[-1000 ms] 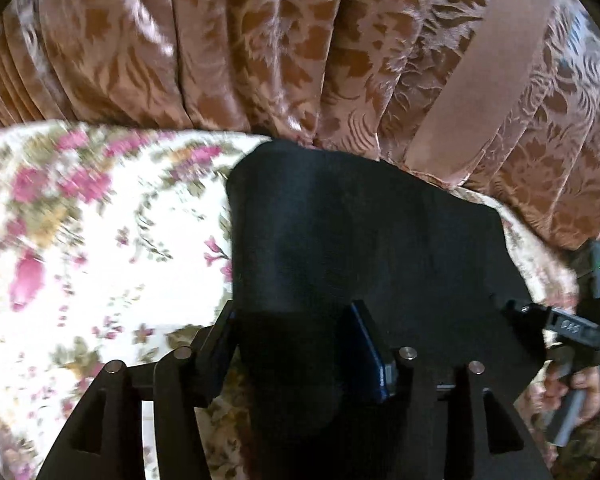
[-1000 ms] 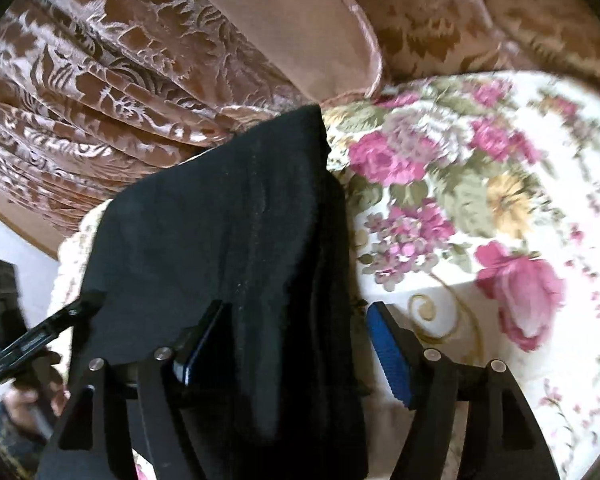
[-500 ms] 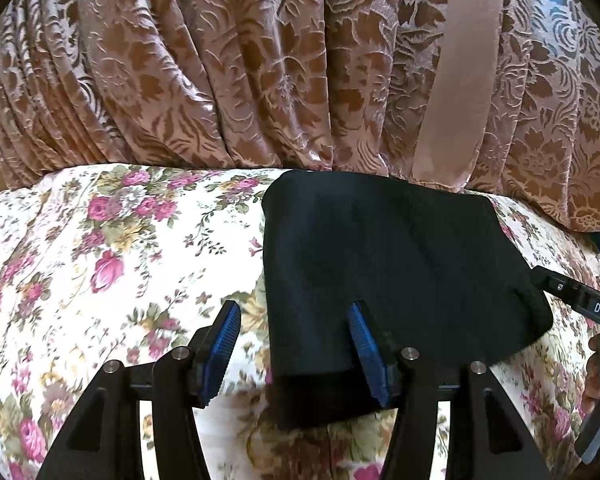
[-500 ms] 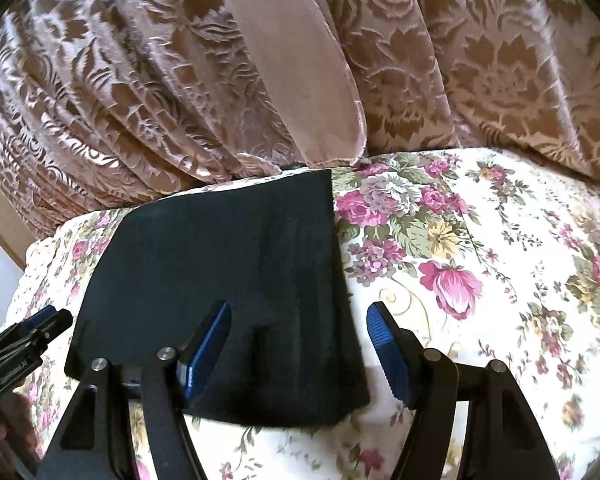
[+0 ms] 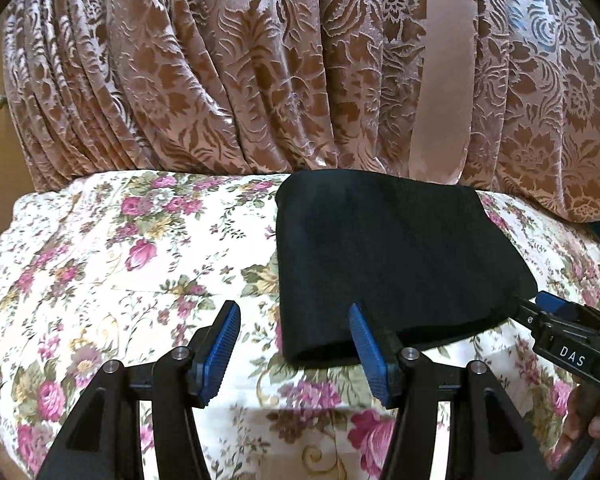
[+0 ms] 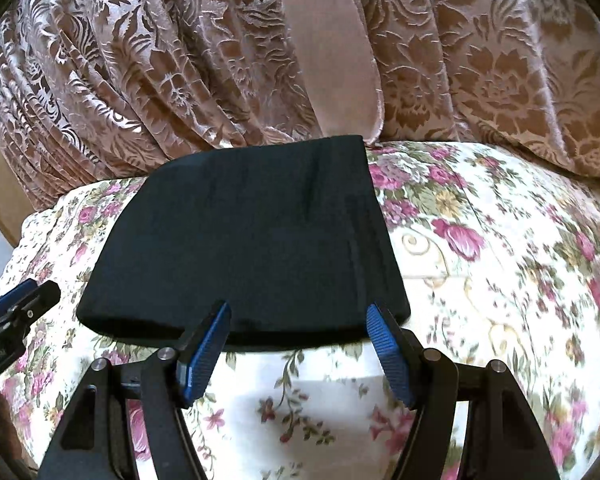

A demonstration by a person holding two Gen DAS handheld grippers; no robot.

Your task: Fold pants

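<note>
The folded black cloth pants (image 5: 392,264) lie flat on the flowered bedspread (image 5: 112,264), just ahead of both tongs, left tongs (image 5: 294,344) and right tongs (image 6: 300,346), both gaping empty

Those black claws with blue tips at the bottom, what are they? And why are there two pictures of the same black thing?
They are grabbing tools, one in each of a person's hands, each with its own small camera. One picture looks along the left gripper, the other along the right gripper. Both are open and hold nothing. The black thing is a pair of folded pants, lying on a flowery bedspread. Behind hangs a brown patterned curtain. In the left picture, the right gripper peeks in from the side.
</note>
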